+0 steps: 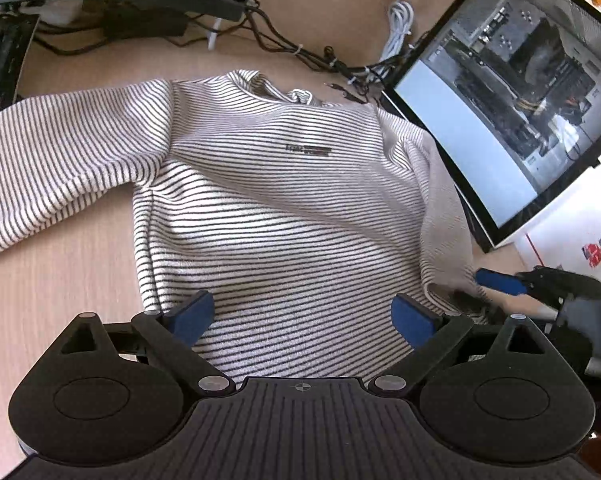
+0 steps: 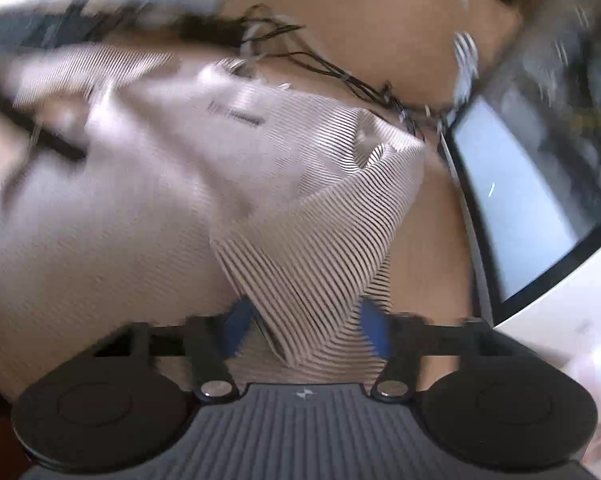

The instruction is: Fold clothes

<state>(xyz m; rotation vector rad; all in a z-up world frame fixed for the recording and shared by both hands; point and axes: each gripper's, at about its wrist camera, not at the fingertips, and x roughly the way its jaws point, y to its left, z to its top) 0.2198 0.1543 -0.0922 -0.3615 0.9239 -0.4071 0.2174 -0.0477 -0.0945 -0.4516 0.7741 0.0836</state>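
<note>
Left wrist view: striped sweater (image 1: 276, 200) lies flat on the wooden desk (image 1: 60, 272), collar at 12 o'clock, one sleeve spread toward 9 o'clock.
Left gripper (image 1: 302, 316): jaws wide, nothing held, hovering over the hem.
Monitor (image 1: 512, 108): at 2 o'clock, close beside the sweater.
Right wrist view: blurred; the other sleeve (image 2: 316, 248) is bunched between the blue pads.
Right gripper (image 2: 304, 330): narrowed onto that sleeve.
Step advice: probably carry the sleeve across the chest, keeping it taut; watch the cables (image 2: 332, 68) at 12 o'clock.

The striped sweater's (image 1: 284, 208) left sleeve runs off the frame edge (the right wrist view is motion-blurred).
</note>
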